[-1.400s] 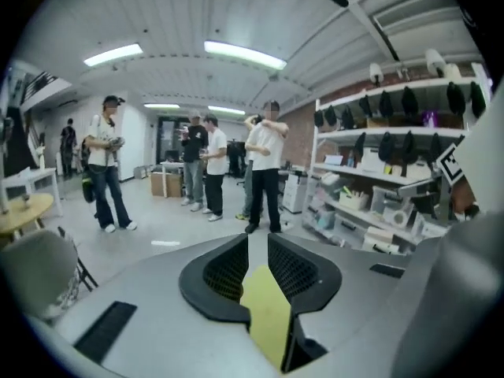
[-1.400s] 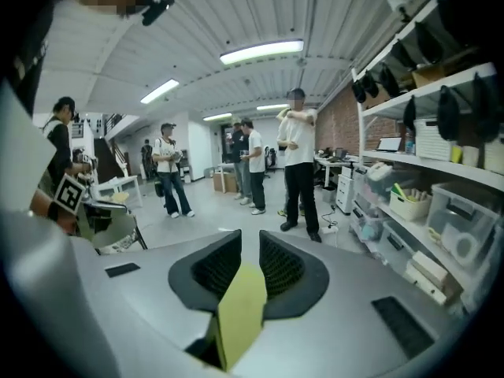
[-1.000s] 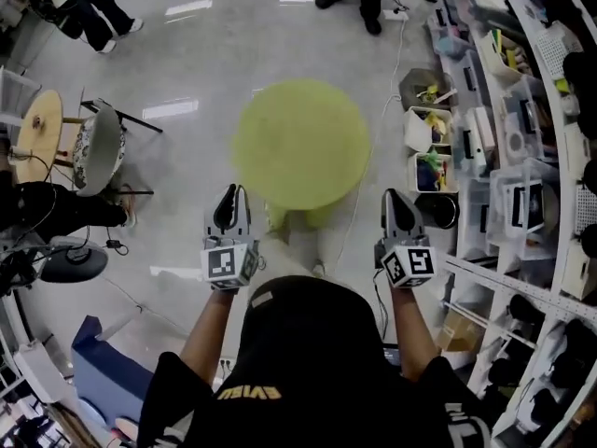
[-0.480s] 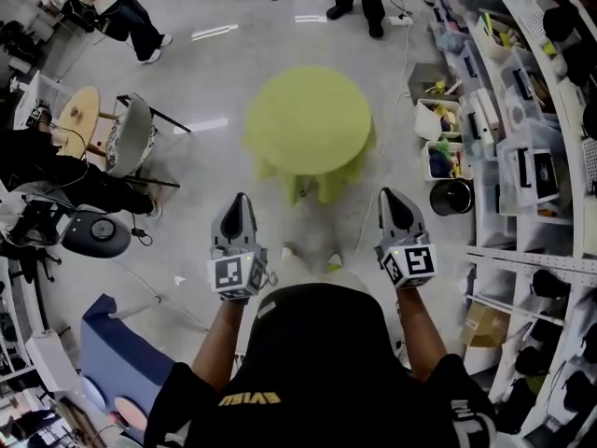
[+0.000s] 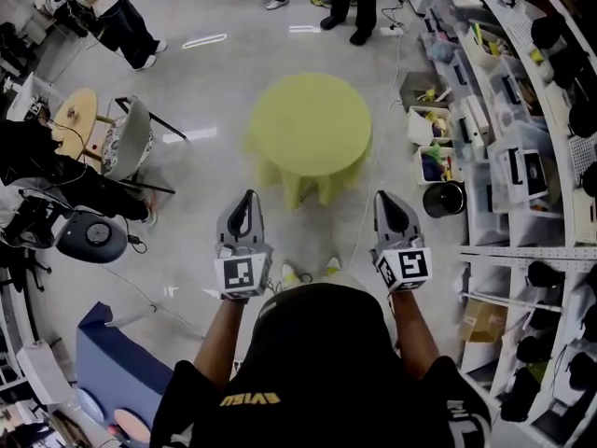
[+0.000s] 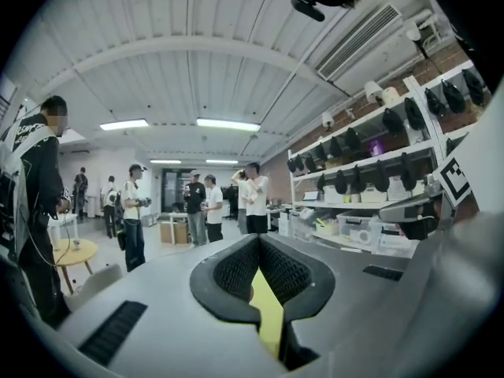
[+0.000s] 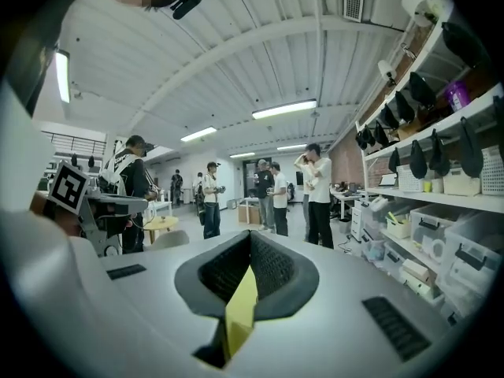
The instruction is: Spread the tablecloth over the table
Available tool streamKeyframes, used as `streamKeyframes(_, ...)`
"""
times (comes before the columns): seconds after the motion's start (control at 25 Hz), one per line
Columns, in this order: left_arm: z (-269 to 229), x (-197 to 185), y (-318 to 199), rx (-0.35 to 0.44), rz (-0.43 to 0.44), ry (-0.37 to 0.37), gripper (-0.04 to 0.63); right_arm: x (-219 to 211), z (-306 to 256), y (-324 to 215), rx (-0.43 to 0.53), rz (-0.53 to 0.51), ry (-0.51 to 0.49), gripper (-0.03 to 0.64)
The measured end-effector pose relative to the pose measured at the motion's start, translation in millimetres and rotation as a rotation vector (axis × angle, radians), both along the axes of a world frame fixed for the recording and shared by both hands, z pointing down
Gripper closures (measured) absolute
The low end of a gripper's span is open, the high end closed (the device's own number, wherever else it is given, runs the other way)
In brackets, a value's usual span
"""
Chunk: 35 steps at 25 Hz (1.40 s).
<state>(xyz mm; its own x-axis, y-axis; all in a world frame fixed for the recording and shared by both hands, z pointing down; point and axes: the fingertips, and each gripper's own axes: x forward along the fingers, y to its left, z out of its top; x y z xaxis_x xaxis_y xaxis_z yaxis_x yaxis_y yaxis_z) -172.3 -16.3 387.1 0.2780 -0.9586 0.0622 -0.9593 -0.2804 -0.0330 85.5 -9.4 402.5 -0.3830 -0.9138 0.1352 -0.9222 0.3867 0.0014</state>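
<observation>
the tablecloth (image 5: 311,124) lies over the round table at 12 o'clock from the person, its top smooth and its hem bunched in folds on the 6 o'clock side. the left gripper (image 5: 246,198) at 7 o'clock of the table and the right gripper (image 5: 385,198) at 5 o'clock are both pinched closed on nothing, held level and well apart from the cloth. the likely trouble is the uneven drape: the heavier folds at 6 o'clock could drag the cloth off centre. with the jaws closed, any reach to fix the hem would only push the fabric and crease the top.
</observation>
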Motion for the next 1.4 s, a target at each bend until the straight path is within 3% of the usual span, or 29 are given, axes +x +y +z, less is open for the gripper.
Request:
streamKeyframes(0.28, -1, -17, -2, 0.001, 0.03, -0.006, 0.577, -16, -8, 0, 0.004, 0.029, 0.011, 0.617)
streamKeyframes(1.4, 0, -3, -6, 0.003, 0.052, 0.0, 0.577, -12, -6, -2, 0.013, 0.04, 0.041, 0.617)
